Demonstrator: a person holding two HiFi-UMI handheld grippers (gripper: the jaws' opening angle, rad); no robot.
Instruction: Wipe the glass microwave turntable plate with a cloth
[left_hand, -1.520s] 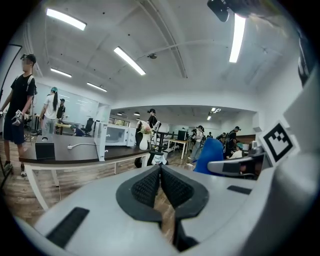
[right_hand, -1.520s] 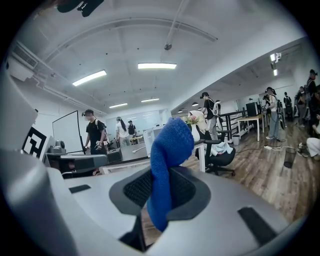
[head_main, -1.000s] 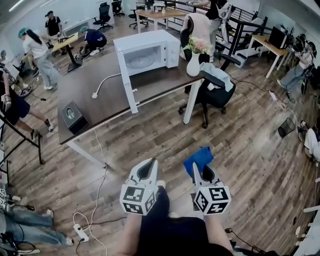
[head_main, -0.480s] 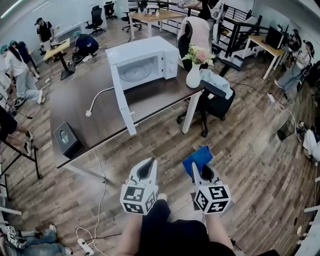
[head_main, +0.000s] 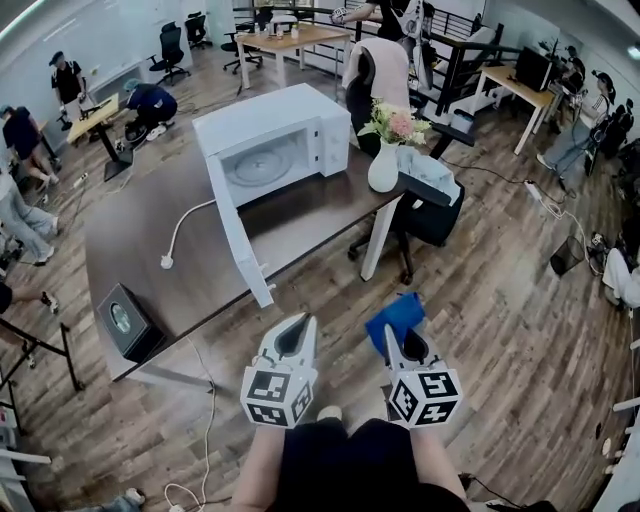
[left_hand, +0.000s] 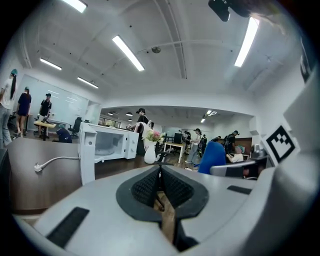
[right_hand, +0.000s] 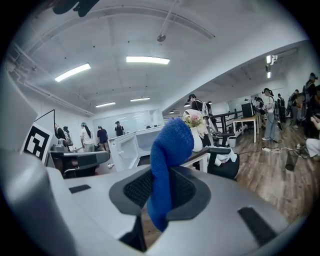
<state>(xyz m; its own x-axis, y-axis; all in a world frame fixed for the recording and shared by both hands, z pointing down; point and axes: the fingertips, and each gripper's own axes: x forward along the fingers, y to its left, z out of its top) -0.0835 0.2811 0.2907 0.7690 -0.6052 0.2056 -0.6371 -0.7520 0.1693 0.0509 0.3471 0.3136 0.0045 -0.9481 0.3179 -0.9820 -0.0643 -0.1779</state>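
closer now: table (head_main: 130, 235) and microwave (head_main: 275, 135) have slid down the head view toward me since a second ago, and the black box (head_main: 125, 322) at the table's near corner dropped lower too. both grippers sit at the same spot in frame as before.

hard to see: turntable plate (head_main: 262, 165) is only a pale round disc inside the microwave cavity, so the glass itself can't be made out. it lies flat in there, well apart from both grippers. microwave door (head_main: 235, 225) hangs wide open and its edge sticks out past the table front. bottom of the head view cuts off my legs.

left gripper (head_main: 302, 326) has its jaws pressed together with nothing between them. ribbed black pads meet in a line in the left gripper view (left_hand: 160, 170).

right gripper (head_main: 392, 342) is clamped on the cloth (head_main: 398, 318), which is blue, fuzzy and bunched into a roll that stands up above the jaws (right_hand: 167, 150). its lower end is hidden between the pads.

white vase (head_main: 384, 165) with pink flowers stands near the table's right end, beside the microwave. white plug cord (head_main: 180, 232) lies loose on the dark tabletop. floor is wood plank.
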